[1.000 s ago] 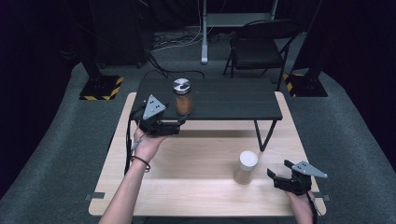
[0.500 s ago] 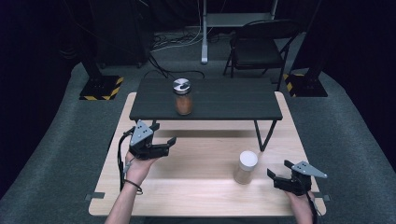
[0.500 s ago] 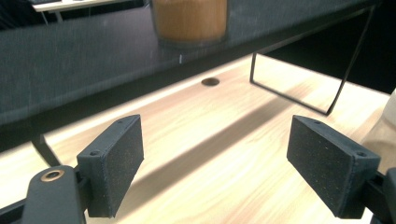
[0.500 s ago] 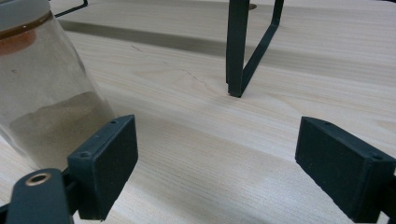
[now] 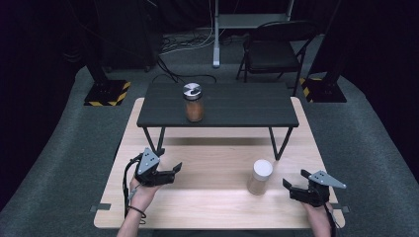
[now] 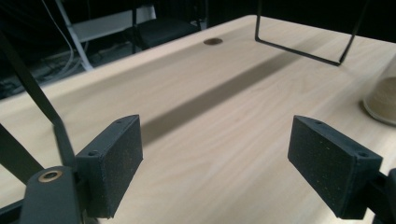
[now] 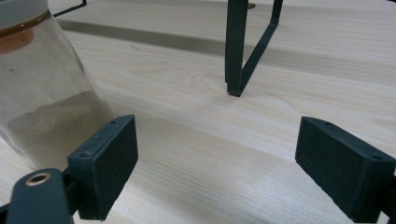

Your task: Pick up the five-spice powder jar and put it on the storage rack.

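Standing upright on the tabletop (image 5: pixel 207 168), a white-lidded jar (image 5: pixel 260 177) sits just left of the right gripper (image 5: pixel 296 188), fingers wide and empty. Left gripper (image 5: pixel 173 170), also wide, hovers well apart, leaving the right nearer.

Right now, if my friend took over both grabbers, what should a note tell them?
Left gripper: open, empty, low over the wooden table.
Right gripper: open, empty, beside the white-lidded jar but apart from it.
Silver-lidded jar of orange powder stands upright on the small black table.
Done: that jar looks already placed.
Left: probably pick up the white-lidded jar; it is not gripped yet.
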`<state>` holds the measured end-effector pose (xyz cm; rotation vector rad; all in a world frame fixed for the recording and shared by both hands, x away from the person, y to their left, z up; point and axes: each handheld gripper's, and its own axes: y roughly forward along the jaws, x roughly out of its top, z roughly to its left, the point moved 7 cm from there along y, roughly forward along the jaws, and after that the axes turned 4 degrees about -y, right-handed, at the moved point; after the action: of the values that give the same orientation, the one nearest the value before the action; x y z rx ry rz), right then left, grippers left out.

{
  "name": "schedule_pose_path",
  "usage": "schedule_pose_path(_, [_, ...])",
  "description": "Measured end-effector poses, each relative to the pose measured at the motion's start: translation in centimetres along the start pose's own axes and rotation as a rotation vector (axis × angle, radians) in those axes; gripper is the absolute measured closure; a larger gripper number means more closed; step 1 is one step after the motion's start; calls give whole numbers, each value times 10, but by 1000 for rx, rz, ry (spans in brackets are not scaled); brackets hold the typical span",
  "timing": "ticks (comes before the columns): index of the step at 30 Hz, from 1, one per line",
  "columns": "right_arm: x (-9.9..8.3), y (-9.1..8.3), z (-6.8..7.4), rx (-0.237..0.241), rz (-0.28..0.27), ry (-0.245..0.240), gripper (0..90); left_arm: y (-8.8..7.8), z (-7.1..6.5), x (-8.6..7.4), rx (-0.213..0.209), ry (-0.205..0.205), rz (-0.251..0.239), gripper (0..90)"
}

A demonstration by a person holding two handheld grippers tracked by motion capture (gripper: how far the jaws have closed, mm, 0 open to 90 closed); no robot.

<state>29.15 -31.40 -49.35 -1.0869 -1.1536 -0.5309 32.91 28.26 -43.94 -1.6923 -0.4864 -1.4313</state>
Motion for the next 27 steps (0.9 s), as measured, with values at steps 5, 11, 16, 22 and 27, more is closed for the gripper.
schedule_pose_path(5, [0,0,0,-1,0,0,119,2,-1,-16,0,-2,17,169])
schedule_pose_path(11, [0,0,0,-1,1,0,119,3,-1,-34,-2,-2,35,167])
schedule_pose_path(16, [0,1,1,-1,7,-6,120,2,0,-47,22,-16,31,169])
schedule_pose_path(22, [1,2,1,3,8,-12,120,2,1,-58,31,-12,57,168])
schedule_pose_path(27, [1,2,0,7,16,-4,120,5,2,-62,34,2,77,168])
